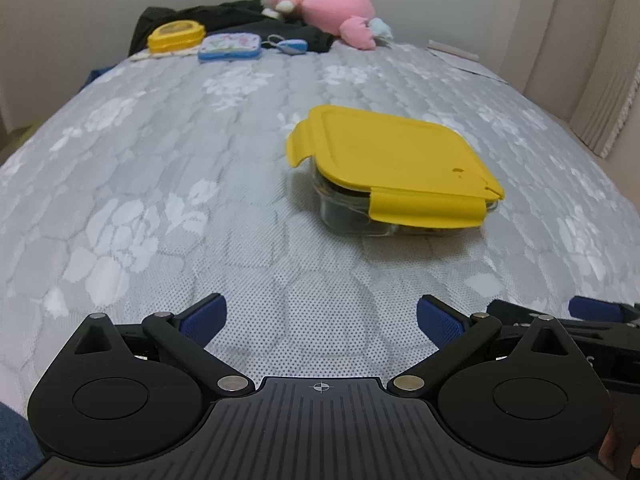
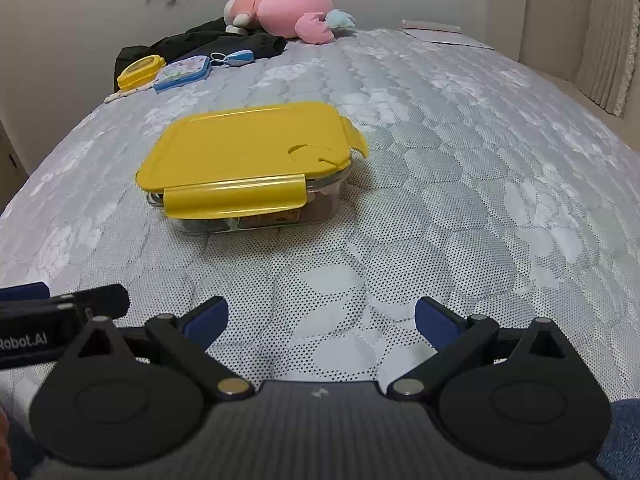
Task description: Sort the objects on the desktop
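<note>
Pale room, beige wall and pleated curtain behind a mattress quilted in grey with white flowers, falling away at the left edge and running close to the curtain on the right. Seen near the middle of the bed: a clear container under a yellow lid, dark contents showing through the wall, front latch flap folded down, one side flap sticking outward. Stood alone, with bare quilt on every side and a wide strip of it between the box and both tools. Held low at the near edge, side by side: left gripper and right gripper, blue pads of each spread wide apart, nothing between them, tips short of the box. Placed ahead and right of the left tool, ahead and left of the right one. Gathered at the far left corner, well apart from the box: a small yellow case, a blue tin just beside it, a blue keyring tag, dark clothing and a pink plush toy. Lay at the far right corner: flat papers.
</note>
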A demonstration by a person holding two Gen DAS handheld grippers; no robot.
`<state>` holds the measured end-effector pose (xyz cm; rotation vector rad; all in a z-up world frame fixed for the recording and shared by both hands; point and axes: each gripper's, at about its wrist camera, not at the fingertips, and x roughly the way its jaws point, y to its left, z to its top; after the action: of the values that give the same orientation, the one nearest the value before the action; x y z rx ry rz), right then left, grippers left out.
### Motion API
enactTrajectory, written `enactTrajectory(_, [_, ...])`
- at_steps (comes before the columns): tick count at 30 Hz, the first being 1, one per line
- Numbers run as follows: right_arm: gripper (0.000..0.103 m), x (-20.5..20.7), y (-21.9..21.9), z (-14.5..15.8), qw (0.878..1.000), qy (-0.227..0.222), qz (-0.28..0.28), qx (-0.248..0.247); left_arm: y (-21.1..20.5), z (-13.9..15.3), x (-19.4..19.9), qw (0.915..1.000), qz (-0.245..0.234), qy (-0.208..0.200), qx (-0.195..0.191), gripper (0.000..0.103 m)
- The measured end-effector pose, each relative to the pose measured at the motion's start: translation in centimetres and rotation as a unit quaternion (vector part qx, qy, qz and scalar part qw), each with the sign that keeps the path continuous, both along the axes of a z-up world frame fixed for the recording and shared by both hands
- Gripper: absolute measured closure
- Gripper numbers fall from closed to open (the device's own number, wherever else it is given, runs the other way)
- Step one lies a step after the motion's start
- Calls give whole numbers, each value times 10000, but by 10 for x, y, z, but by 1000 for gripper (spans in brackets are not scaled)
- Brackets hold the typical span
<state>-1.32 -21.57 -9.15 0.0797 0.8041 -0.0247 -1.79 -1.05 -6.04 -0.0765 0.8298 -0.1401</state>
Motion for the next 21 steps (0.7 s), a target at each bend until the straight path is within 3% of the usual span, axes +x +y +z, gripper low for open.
enactTrajectory(21, [1,3,-1,-3,10000,78,-17,47,-1,-6,5,9998,94,183,74,0])
